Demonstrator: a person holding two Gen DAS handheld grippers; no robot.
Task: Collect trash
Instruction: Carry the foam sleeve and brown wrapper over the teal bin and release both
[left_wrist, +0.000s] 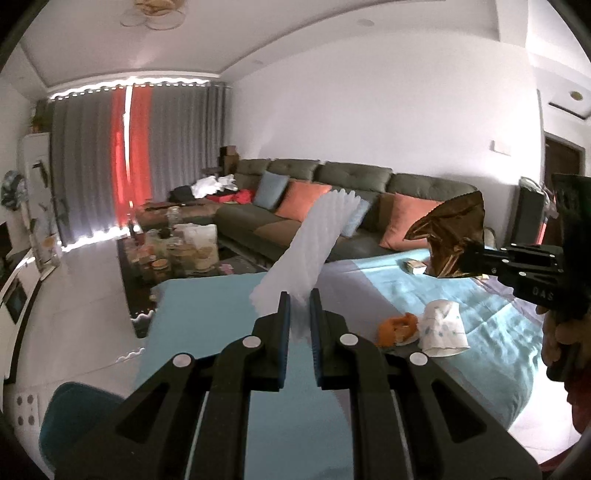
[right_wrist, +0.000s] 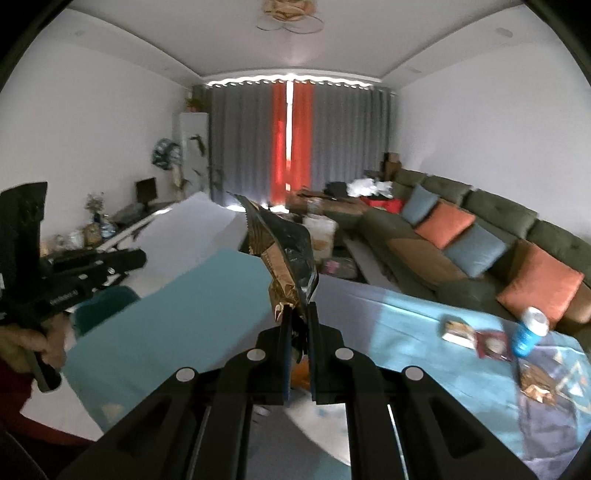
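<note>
**Me:** Holding two bits of rubbish up off the table, one in each gripper. My left gripper has its jaws pinched tight on the lower end of a white ridged plastic sleeve, which sticks up and away from the fingertips. My right gripper is squeezed shut on the bottom corner of a crumpled brown and black foil snack wrapper.

**Other:** Why grip them by the ends?

**Me:** An end or a corner is the easiest part of a thin thing for narrow pads to get hold of, I'd say. Both weigh next to nothing, so a small bite holds them, and the rest stands clear of my fingers.

**Other:** And why both in the air at once?

**Me:** Two hands, two pieces, one trip, I reckon. Both are clear of the blue cloth, so they won't drag across what lies there.

**Other:** What's left down there?

**Me:** From the left camera, a crumpled white tissue just beside some orange peel, and a small box further back. From the right camera, a blue can and more wrappers near the sofa side.

**Other:** Where's the bin?

**Me:** I can't see one in either view, so I can't tell where these are meant to go.
</note>
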